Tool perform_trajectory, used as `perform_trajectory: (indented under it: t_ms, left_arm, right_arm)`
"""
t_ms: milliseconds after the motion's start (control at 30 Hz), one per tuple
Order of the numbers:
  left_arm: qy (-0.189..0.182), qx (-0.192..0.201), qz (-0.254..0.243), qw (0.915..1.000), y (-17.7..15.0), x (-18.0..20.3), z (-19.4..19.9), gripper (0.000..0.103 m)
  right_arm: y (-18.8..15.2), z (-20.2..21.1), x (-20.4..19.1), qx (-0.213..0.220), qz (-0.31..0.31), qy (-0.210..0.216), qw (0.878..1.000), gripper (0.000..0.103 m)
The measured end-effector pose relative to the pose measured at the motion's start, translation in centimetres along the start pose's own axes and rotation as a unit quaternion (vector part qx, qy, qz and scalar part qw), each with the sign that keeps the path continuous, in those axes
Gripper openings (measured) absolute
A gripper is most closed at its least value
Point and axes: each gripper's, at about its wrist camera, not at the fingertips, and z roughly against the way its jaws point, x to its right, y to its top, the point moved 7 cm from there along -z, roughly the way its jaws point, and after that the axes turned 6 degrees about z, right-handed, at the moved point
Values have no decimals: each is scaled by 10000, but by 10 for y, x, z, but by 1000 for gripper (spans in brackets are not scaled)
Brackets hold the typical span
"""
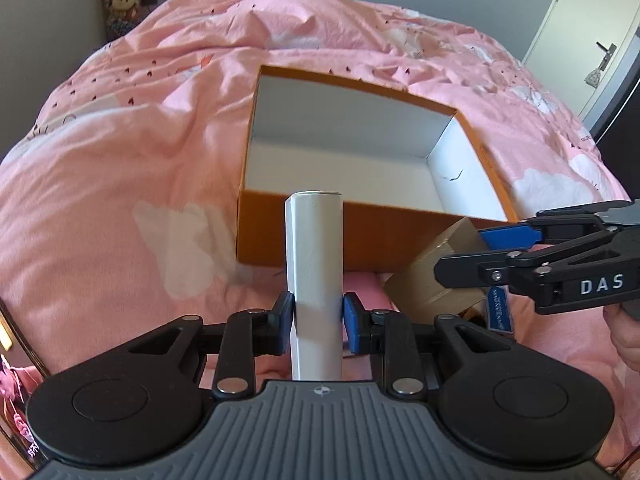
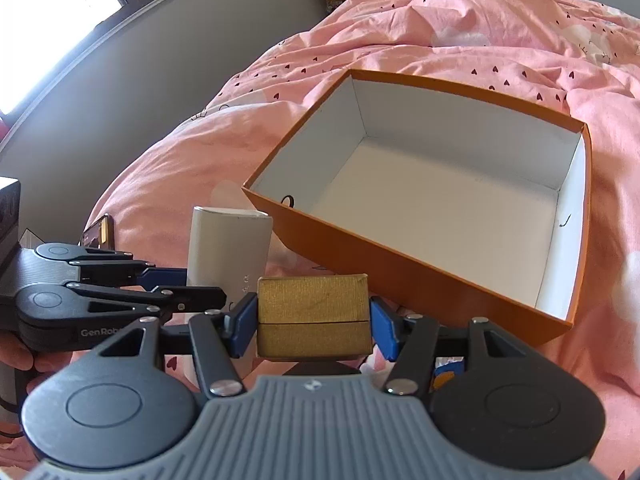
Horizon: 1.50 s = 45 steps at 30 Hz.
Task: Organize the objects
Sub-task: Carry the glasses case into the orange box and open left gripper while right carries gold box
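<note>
An open orange box [image 1: 312, 236] with a white inside lies on the pink bed; it also shows in the right wrist view [image 2: 400, 276]. My left gripper [image 1: 318, 320] is shut on a white slim box [image 1: 314, 264], held upright just in front of the orange box. My right gripper [image 2: 313, 320] is shut on a gold box [image 2: 313, 314], held near the orange box's front wall. The right gripper [image 1: 476, 252] and gold box [image 1: 424, 276] show at the right of the left wrist view. The left gripper [image 2: 208, 288] and white box [image 2: 228, 248] show at the left of the right wrist view.
A pink duvet [image 1: 120, 152] covers the bed. A blue-and-white packet [image 1: 500, 308] lies under the right gripper. A phone [image 2: 98, 234] lies on the bed at left. Plush toys [image 1: 120, 0] stand in the far corner. A door [image 1: 580, 40] is at far right.
</note>
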Motion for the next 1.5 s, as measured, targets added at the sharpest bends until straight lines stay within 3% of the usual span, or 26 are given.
perform_trajectory:
  t_ms: [233,500,733,1067,1233,1500]
  left_arm:
    - [-282,784,-237,9962,43,27,31,30]
    - [-181,1493,-344,9880,106,48,18,30]
    - [-313,999,97,9945,126,32,-38,30]
    - [-144,424,160,9989,118,22,-102,30]
    - [-103,-67,147,9998,102,19,-137,30]
    - [-262,-441,301,9982,100,2,-154,30]
  right_arm:
    - [31,35,-2,630,237,-132,9976,61]
    - [68,53,36,1214,-114,-708,9900,61]
    - [79,26,72,1108,-378,-1253,9852,61]
    - [77,-32,100,598,-713,-1259,9877,61]
    - [73,-54,109,333,-814,-1268,9880,61]
    - [65,-77,117,36,-964,-1177,9884,61]
